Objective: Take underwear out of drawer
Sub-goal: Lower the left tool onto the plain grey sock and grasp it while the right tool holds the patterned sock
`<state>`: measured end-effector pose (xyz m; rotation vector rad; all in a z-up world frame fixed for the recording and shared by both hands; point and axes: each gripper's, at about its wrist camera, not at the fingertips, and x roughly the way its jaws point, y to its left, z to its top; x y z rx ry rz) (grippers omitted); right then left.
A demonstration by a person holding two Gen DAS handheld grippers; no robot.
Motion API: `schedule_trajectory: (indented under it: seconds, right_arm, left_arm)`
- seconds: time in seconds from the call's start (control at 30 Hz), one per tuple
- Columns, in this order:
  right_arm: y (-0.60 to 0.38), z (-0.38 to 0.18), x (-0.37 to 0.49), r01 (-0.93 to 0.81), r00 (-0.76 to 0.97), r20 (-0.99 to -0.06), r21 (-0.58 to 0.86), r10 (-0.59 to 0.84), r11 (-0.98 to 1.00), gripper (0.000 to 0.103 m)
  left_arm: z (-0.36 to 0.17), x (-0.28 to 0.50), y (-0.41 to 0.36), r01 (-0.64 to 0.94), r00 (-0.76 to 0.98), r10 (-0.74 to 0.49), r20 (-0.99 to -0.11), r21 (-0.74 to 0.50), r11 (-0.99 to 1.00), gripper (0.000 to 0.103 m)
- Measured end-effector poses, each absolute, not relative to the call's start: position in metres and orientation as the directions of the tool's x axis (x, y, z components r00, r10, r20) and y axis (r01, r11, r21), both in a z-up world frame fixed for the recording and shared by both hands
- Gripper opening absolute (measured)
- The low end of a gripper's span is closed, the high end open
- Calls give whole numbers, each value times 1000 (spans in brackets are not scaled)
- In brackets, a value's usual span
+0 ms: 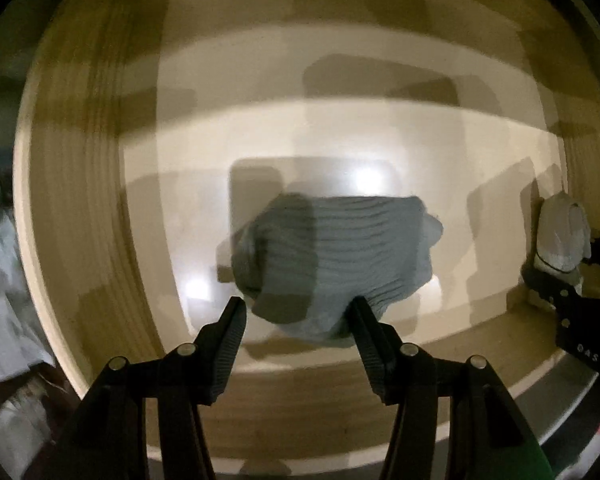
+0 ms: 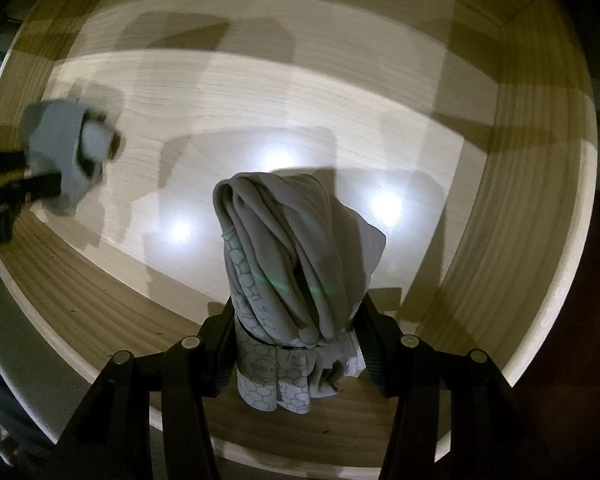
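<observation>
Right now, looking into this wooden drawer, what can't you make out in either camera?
- Blue-grey ribbed garment, left wrist view: blurred; near edge sits behind the left gripper, so contact is unclear.
- Grey hexagon-print underwear, right wrist view: bunched in the right gripper, shape hidden.
- Wooden drawer: front cut off below.

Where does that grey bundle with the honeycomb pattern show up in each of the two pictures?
Left wrist view: the grey honeycomb-print bundle sits at the far right edge, held by the right gripper.
Right wrist view: the bundle fills the lower centre, clamped between the fingers.
Shared landmark: the pale wooden drawer floor.
</observation>
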<state>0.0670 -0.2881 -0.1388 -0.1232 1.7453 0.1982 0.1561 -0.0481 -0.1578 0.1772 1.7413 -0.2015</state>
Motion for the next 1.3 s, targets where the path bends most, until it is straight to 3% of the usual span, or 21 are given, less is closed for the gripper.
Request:
schedule_trajectory:
  seconds: [0.37, 0.7, 0.97, 1.3]
  right_arm:
    - [-286, -137, 68, -198, -184, -983, 58, 21, 978, 51]
    - [-282, -139, 67, -209, -188, -982, 50, 11, 977, 53]
    - [-281, -138, 67, -208, -188, -982, 51, 11, 977, 54]
    - [-282, -137, 67, -213, -192, -981, 59, 17, 975, 58]
  left_arm:
    - [-157, 160, -26, 144, -181, -48, -982, -75, 987, 56]
    - [-124, 165, -4, 208, -93, -103, -990, -121, 971, 57]
    - [-103, 169, -47, 278, -77, -84, -994, -102, 955, 57]
    - [-133, 191, -58, 258, -128, -17, -992, -49, 965, 76]
